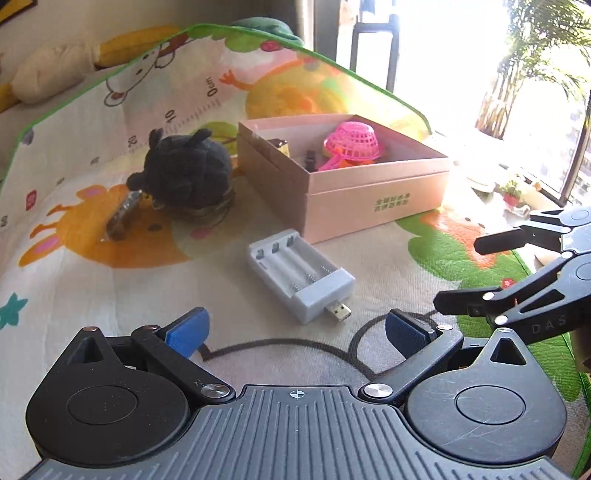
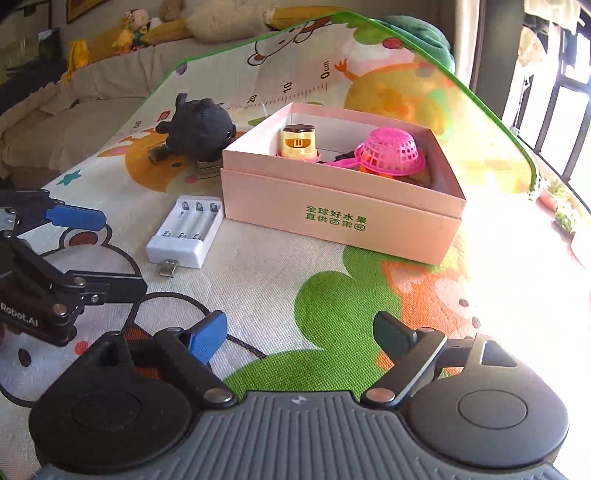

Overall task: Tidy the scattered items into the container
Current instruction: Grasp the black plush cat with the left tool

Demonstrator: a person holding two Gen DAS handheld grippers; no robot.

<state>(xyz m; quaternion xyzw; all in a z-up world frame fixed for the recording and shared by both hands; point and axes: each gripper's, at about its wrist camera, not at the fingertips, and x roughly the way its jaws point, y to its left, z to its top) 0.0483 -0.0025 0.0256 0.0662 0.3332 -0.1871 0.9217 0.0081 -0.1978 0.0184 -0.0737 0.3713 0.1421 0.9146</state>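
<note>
A pink cardboard box (image 1: 369,192) (image 2: 332,206) stands open on the play mat. It holds a pink plastic basket (image 2: 389,151) (image 1: 351,142) and a yellow toy (image 2: 297,142). A white battery charger (image 1: 299,273) (image 2: 184,232) lies in front of the box, its USB plug toward me. Behind it a black plush toy (image 1: 188,173) (image 2: 201,129) sits next to a brown wrapped item (image 1: 120,218). My left gripper (image 1: 295,332) (image 2: 110,251) is open and empty, just short of the charger. My right gripper (image 2: 301,336) (image 1: 458,273) is open and empty, in front of the box.
The cartoon play mat (image 1: 92,288) (image 2: 277,280) has a green border and covers a bed or sofa. Cushions and soft toys (image 2: 136,26) line the far side. A bright window with potted plants (image 1: 513,192) is on the right.
</note>
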